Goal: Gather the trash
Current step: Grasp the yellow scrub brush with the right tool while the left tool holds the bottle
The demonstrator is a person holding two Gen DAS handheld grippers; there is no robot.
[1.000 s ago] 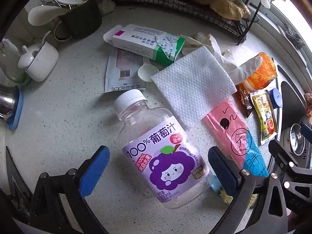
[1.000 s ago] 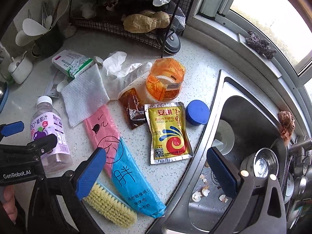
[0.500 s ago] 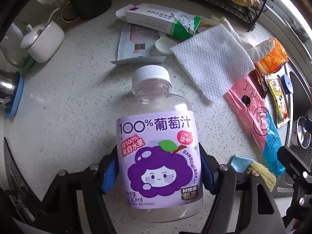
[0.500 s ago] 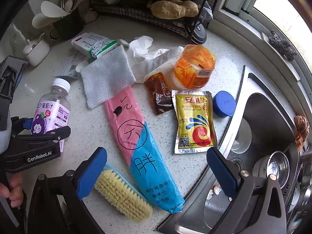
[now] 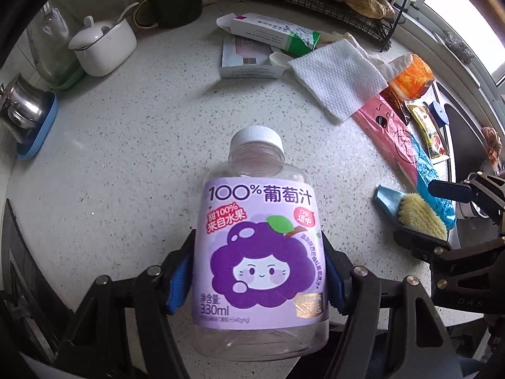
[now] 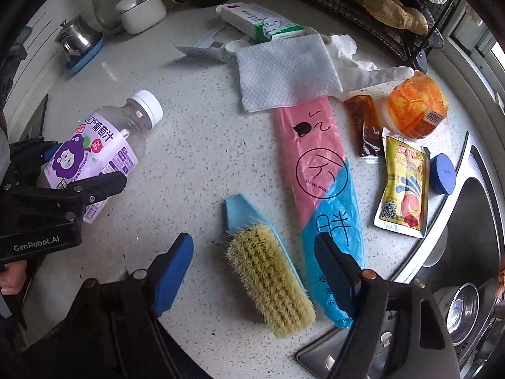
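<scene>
The left gripper (image 5: 258, 279) pinches the bottle (image 5: 260, 252) by its label, above the table (image 5: 126, 158). The right gripper (image 6: 252, 271), its jaws just narrowing, is spread around the brush (image 6: 271, 281), not touching.

Hidden and cut-off parts

The white paper towel (image 6: 285, 72) is covering the pink-and-blue bag's (image 6: 318, 170) top end; the frame edge is cutting off the sink (image 6: 467, 227).

Clear glossy plastic bottle (image 5: 260, 252); speckled stone countertop (image 5: 132, 145)
</scene>
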